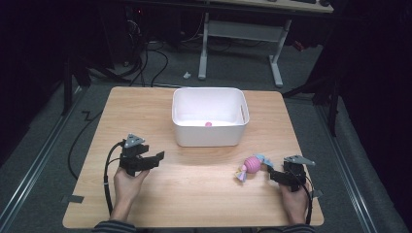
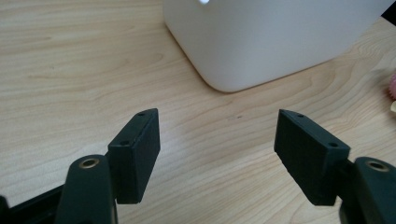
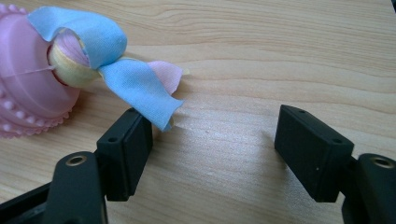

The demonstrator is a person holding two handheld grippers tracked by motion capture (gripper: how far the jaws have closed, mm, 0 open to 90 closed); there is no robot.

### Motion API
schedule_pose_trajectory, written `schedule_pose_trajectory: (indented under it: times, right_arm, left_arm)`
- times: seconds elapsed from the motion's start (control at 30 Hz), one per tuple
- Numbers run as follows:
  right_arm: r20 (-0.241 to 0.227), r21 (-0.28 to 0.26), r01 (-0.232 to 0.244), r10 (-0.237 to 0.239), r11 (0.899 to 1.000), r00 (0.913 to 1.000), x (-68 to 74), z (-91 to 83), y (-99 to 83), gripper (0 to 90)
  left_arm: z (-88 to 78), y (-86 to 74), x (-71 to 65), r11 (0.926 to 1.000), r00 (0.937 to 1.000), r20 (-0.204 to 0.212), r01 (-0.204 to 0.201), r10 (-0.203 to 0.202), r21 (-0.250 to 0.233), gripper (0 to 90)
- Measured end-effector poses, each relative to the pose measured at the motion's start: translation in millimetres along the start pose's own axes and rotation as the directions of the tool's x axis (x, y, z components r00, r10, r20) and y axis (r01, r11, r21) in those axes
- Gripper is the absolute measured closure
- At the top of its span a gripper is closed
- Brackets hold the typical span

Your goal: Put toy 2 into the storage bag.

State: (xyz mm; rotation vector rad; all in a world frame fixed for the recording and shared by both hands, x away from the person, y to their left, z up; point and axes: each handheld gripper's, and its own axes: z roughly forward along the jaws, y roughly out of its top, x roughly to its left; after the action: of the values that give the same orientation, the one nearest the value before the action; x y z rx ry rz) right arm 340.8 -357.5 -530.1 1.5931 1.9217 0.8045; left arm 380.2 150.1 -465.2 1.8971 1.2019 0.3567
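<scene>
A pink ribbed toy [image 1: 251, 165] with blue and pale cloth ends lies on the wooden table [image 1: 194, 194], right of centre. My right gripper [image 1: 271, 174] rests just right of it, open. In the right gripper view the toy [image 3: 28, 88] lies ahead at the upper left. Its blue cloth end [image 3: 140, 88] reaches the tip of the left jaw, with nothing inside the right gripper [image 3: 212, 135]. My left gripper [image 1: 156, 160] is open at the table's left, pointing toward the white bin [image 1: 209, 133]. Bare wood lies under the left gripper [image 2: 217, 135], and the bin's corner [image 2: 261, 42] is close ahead.
A small pink object [image 1: 208, 124] lies inside the white bin. The table's front edge runs just behind both hands. A desk frame [image 1: 240, 34] and cables lie on the floor beyond the table. Bare wood stretches between the two grippers.
</scene>
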Motion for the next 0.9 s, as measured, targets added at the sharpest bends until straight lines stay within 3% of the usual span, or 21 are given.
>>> schedule_pose_trajectory:
  times: [0.53, 0.9]
  right_arm:
    - [0.000, 0.000, 0.000, 0.000, 1.000, 1.0000, 0.0, 0.0, 0.0, 28.0]
    - [0.000, 0.000, 0.001, -0.001, 1.000, 1.0000, 0.0, 0.0, 0.0, 28.0]
  left_arm:
    - [17.6, -23.3, 9.5, 0.9985, 0.9988, -0.020, 0.046, -0.045, 0.029, 31.6]
    - [35.4, -34.2, 7.8, 0.9980, 0.9967, -0.081, 0.010, -0.005, 0.063, 31.6]
